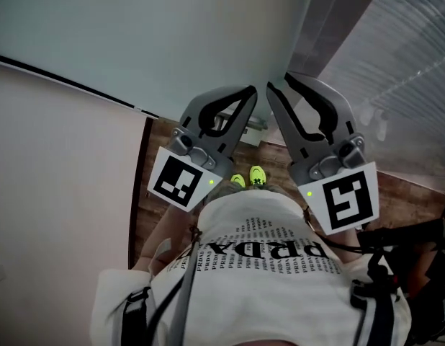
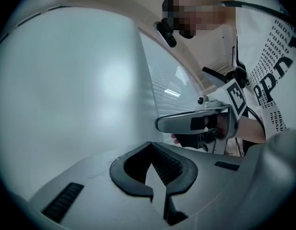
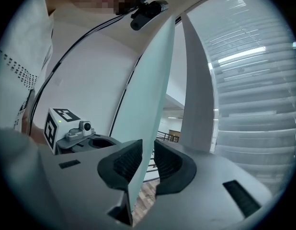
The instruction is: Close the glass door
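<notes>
A person in a white printed shirt stands at the frosted glass door, which fills the head view from 9 to 12 o'clock, with a gripper in each hand. The right gripper straddles the door's free edge. Its jaws are apart, with the pane running between them and daylight showing beside the pad at 3 o'clock, so the hold looks loose rather than clamped. The left gripper has its jaws drawn together at the tips with nothing between them, set close against the door's flat face. Whether it touches the glass cannot be told.

The door looks ajar. In the right gripper view a gap at 1 o'clock, between its edge and a pale post, shows a railing and room beyond. Wooden floor and yellow-green shoes lie at 6 o'clock below the grippers.

The likely hazards:
- **Trapped jaws:** jaws wrapped round the edge could be caught between door and post as the gap closes.
- **Slipping off:** the loose hold could slide from the smooth edge.
- **Skating:** the left jaws could slide across the glass if pushed at a slant.
- **Banging:** a hard shove could slam the pane into its frame.
</notes>
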### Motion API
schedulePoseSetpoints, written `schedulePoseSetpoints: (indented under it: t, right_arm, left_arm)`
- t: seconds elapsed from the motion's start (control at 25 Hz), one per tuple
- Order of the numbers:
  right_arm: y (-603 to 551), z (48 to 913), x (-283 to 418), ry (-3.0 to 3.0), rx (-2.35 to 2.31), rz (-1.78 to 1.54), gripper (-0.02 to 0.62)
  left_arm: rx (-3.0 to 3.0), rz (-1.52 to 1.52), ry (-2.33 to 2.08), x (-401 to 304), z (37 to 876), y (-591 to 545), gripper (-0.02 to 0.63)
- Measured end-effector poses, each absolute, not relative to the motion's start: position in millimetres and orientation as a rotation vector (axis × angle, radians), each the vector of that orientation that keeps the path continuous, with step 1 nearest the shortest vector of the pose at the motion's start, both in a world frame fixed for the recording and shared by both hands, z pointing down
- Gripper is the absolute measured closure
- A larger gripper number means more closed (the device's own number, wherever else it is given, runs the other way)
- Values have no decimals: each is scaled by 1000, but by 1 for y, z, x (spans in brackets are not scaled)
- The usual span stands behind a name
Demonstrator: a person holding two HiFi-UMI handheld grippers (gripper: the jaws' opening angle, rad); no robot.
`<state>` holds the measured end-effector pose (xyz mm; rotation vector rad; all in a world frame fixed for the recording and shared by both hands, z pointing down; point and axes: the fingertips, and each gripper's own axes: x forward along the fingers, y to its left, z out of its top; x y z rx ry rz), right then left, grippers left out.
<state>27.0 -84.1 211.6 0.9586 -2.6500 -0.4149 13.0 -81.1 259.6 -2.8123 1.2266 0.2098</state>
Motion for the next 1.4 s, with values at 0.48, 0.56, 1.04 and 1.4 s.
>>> schedulePoseSetpoints:
  t: [0.48,0.56,1.04,1.4]
  right_arm:
    - [-62,236,32,-2660,929,-273,538]
    - [-60,235,26,-2689,899,-251,540]
    - [-56,234,18,-2689,861,-234,560]
    - [-64,236,20,-2681,906,-234,597]
  left_arm:
    - [-2826,133,1266,5,271,-86,606]
    - [-2822,139,1273,6,271,-90,606]
    - [-2809,174,1278,10,266,-110,606]
    - [-2834,259,1212,17,251,-91,606]
